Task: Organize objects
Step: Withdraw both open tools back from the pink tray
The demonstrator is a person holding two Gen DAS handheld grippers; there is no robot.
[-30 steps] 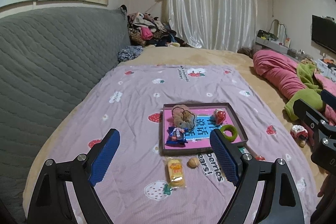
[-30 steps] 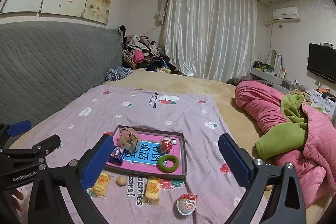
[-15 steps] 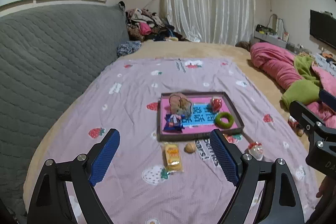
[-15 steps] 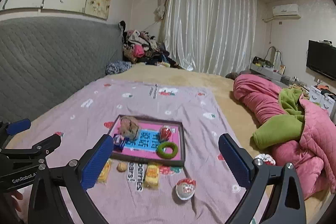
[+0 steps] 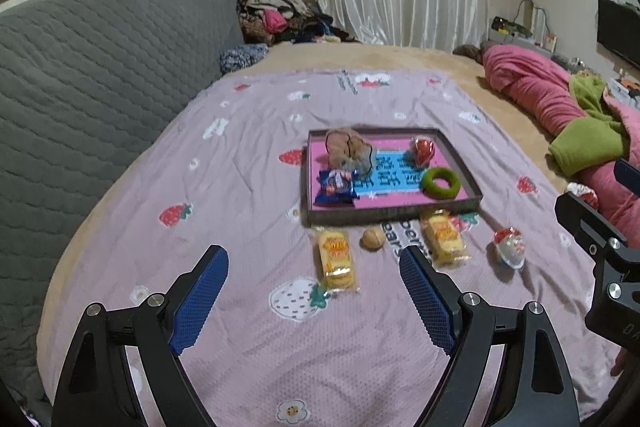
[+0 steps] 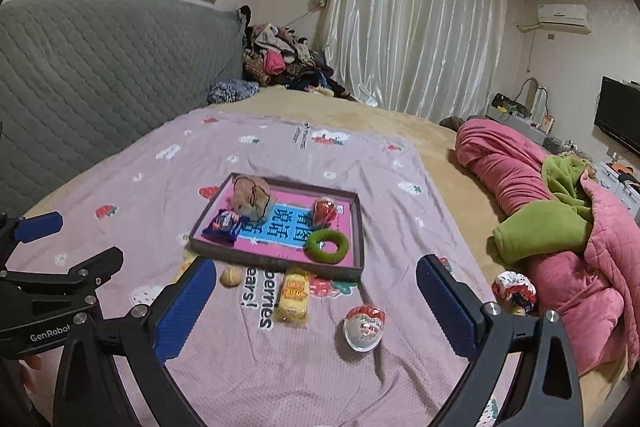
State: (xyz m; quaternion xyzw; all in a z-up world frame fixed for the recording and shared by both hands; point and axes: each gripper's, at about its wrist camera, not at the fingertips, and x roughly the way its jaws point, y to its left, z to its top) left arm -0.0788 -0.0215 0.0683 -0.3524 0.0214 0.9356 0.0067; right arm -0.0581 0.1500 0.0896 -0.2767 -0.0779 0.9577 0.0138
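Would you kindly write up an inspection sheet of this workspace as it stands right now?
Surface: pink strawberry-print sheet spread over a tan bed.
Job's things, in place: tray holds a brown plush, blue snack packet, red egg and green ring.
Job's things, outside: two yellow cake packets, a walnut and a clear egg toy lie on the sheet in front of the tray.
Clutter: clothes pile at the bed's far end; pink quilt.
Grippers: left hand-held gripper and right hand-held gripper are open and empty, above the sheet.
Cables: nothing seen.
Surroundings: grey headboard, curtains, TV.
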